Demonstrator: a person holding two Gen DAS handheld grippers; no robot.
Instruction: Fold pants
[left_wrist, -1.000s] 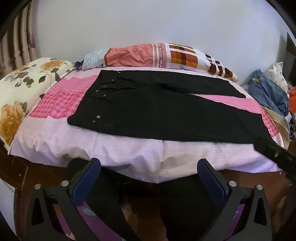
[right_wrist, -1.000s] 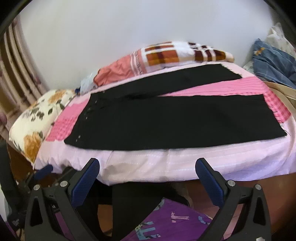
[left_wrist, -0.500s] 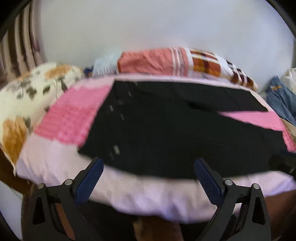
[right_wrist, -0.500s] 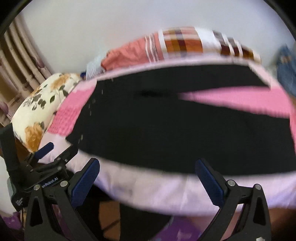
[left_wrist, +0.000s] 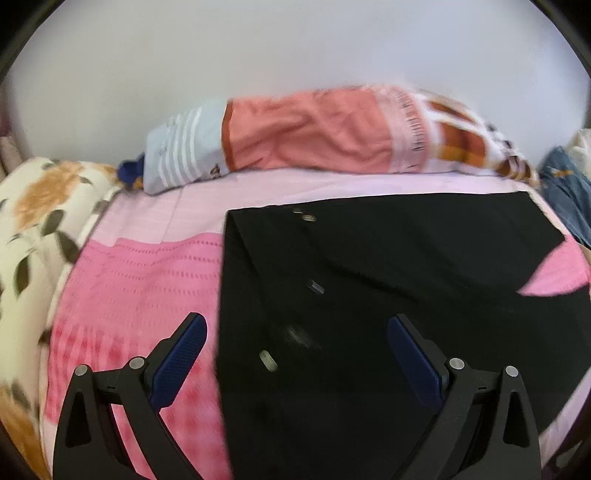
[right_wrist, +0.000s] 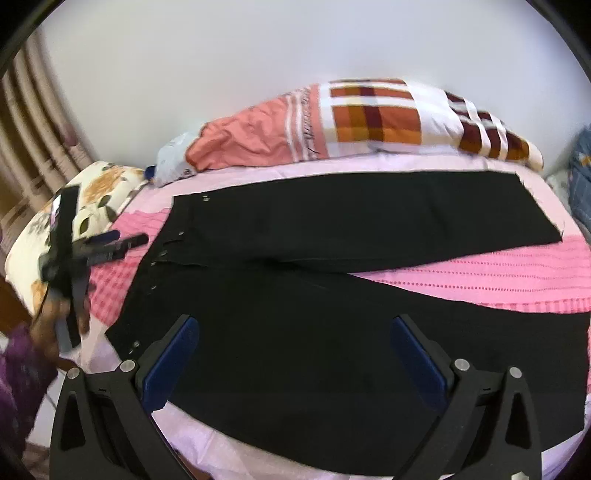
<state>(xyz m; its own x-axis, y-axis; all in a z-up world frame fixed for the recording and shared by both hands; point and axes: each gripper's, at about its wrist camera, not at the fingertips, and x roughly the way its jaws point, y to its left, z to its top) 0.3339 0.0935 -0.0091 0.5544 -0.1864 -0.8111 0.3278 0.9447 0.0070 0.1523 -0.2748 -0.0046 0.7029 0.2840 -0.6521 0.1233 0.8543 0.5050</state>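
My left hand-held gripper (left_wrist: 295, 350) is spread wide, nothing between its blue pads (left_wrist: 179, 363); it hangs over the waistband end of the black pants (left_wrist: 369, 295), which fills the lower centre of that frame. My right hand-held gripper (right_wrist: 295, 349) is equally wide apart and empty, above the near leg in the lower centre of its frame.

Pants (right_wrist: 332, 258) lie flat on the bed (right_wrist: 517, 273), waistband at frame left, legs fanned toward the right with a pink wedge of bedspread (left_wrist: 554, 273) between them. Metal rivets (left_wrist: 267, 360) show along the waistband.

Writing: a line of dark print runs along the striped band of the patchwork pillow (right_wrist: 369, 118) at the top of the frame; too blurred to read.

Edges: near leg's lower edge lies close to the bed's front edge at frame bottom. Floral pillow (left_wrist: 33, 221) borders the left edge; blue clothing (left_wrist: 565, 192) the right edge. Pink bedspread lies uncovered left of the waistband.
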